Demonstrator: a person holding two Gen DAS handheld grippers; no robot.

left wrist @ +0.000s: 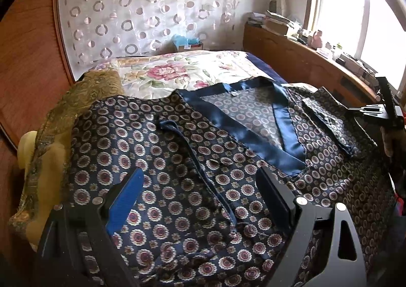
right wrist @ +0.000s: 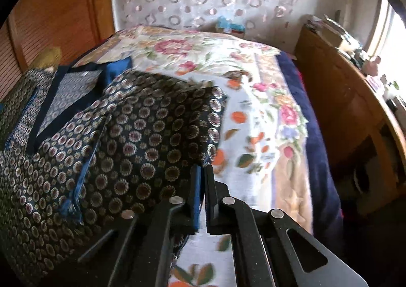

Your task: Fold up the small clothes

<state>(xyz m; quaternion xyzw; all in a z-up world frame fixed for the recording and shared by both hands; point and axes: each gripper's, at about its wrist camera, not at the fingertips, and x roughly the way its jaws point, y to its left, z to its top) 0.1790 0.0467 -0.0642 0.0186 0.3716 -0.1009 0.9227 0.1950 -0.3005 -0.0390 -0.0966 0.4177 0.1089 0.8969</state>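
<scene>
A dark navy garment [left wrist: 152, 119] with a round flower print and a blue satin collar [left wrist: 253, 132] lies spread on the bed. My left gripper [left wrist: 200, 175] hovers open just above its middle, nothing between the fingers. In the right wrist view my right gripper [right wrist: 203, 169] is shut, its tips pinching the garment's [right wrist: 142, 135] right edge, which rises in a ridge above the floral bed cover [right wrist: 256, 119]. The right gripper [left wrist: 380, 109] also shows at the far right of the left wrist view, at the garment's side.
The floral bed cover [left wrist: 177, 71] stretches beyond the garment to the curtain. A gold patterned cloth [left wrist: 63, 109] lies over a yellow cushion at the left. A wooden sideboard [left wrist: 291, 58] with clutter runs along the right under the window. Wood panelling stands on the left.
</scene>
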